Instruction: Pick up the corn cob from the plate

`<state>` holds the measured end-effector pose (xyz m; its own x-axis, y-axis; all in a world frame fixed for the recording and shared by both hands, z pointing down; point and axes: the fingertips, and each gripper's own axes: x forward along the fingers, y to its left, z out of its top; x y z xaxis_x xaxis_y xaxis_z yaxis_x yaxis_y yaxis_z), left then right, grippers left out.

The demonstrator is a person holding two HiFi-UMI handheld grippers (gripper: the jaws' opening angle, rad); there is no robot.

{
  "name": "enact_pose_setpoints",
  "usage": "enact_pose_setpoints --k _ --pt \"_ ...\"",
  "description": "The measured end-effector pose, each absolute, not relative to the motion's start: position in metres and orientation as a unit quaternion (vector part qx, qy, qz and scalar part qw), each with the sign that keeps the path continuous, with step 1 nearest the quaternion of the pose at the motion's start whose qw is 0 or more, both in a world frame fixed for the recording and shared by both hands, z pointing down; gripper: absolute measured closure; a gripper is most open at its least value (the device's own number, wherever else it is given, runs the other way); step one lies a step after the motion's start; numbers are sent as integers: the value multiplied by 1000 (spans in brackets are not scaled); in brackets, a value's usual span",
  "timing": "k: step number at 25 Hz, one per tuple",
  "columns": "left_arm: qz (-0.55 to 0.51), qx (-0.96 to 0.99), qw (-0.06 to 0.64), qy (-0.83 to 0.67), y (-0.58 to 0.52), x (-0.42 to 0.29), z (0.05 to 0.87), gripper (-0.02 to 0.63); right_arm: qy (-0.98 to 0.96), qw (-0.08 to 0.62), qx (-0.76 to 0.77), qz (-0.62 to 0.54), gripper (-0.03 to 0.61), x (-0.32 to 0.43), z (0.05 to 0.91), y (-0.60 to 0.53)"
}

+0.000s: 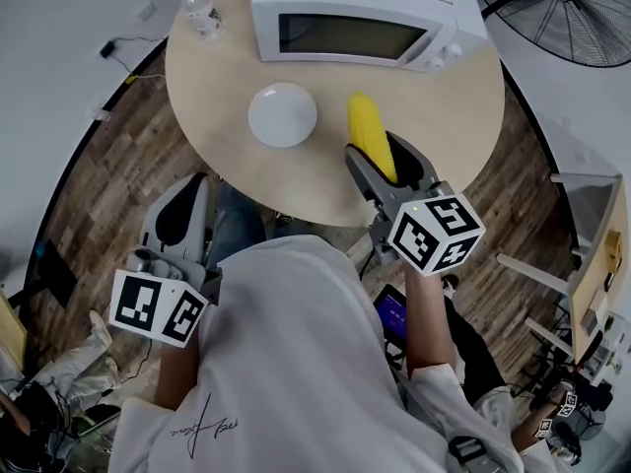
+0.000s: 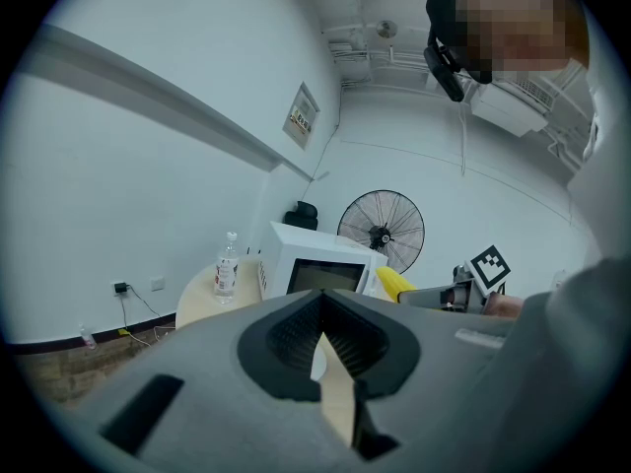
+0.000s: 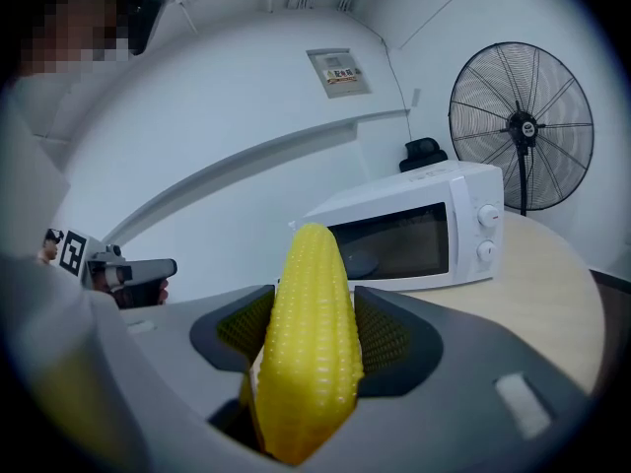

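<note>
The yellow corn cob (image 1: 371, 135) is held lengthwise between the jaws of my right gripper (image 1: 386, 163), above the near edge of the round table, to the right of the white plate (image 1: 282, 114). In the right gripper view the corn cob (image 3: 309, 338) fills the gap between both ribbed pads and sticks out past them. The plate holds nothing. My left gripper (image 1: 179, 215) hangs off the table's near left edge, over the floor. Its jaws (image 2: 317, 348) meet with nothing between them.
A white microwave (image 1: 363, 14) stands at the back of the round wooden table (image 1: 215, 82), with a water bottle (image 1: 200, 12) at the back left. A black floor fan (image 1: 562, 8) stands to the right. A wooden chair (image 1: 582, 254) is at the far right.
</note>
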<state>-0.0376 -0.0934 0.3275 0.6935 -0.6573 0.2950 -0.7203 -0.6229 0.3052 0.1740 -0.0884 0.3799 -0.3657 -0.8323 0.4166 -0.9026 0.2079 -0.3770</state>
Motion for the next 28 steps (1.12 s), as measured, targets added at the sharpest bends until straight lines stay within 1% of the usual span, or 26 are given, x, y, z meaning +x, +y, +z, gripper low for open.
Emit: enact_pose_setpoints --k 11,19,28 --pt "78 890 205 -399 -95 -48 327 624 -777 27 577 250 311 173 353 -82" --pt "82 882 200 -419 -97 -65 329 624 -780 39 588 210 311 163 342 -75" --pt "81 879 206 -422 -100 -74 332 624 -778 48 589 214 311 162 343 -75"
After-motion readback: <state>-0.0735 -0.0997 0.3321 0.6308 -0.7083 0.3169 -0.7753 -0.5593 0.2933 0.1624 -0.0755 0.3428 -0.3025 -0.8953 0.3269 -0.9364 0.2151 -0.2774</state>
